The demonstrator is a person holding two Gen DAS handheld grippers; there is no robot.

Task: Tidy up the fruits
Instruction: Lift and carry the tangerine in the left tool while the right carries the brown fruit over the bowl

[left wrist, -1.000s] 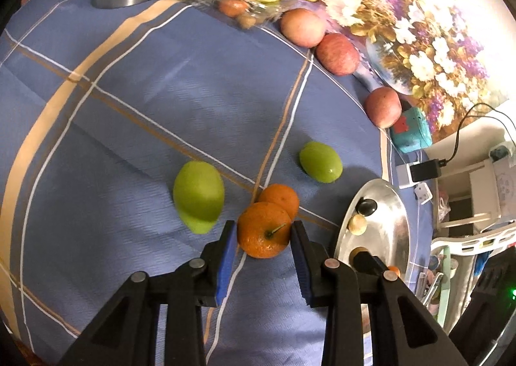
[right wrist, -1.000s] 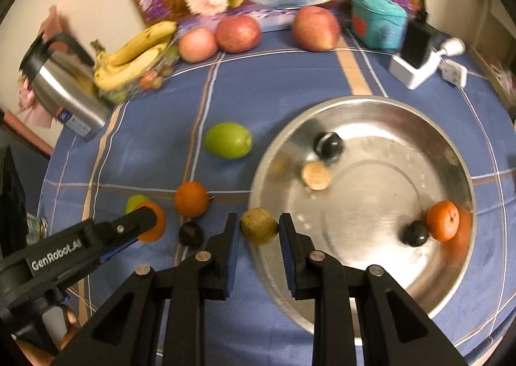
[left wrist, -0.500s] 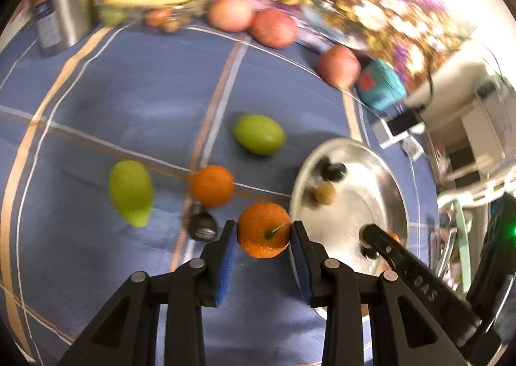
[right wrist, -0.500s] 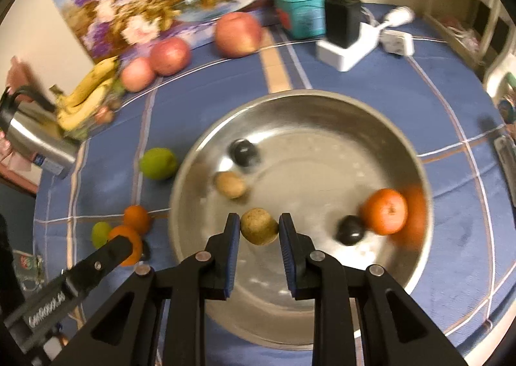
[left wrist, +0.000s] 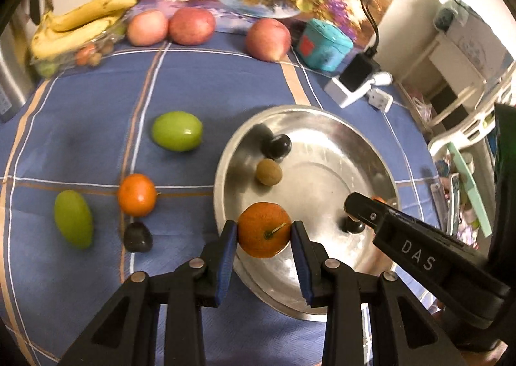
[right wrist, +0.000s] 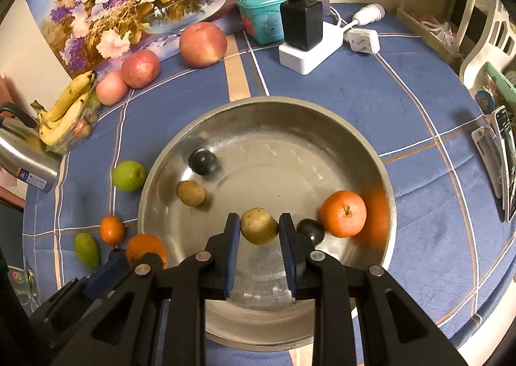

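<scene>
Jaws around orange, underside hidden

Left gripper and right gripper both point forward, fingers apparently clamped, side by side.
</scene>
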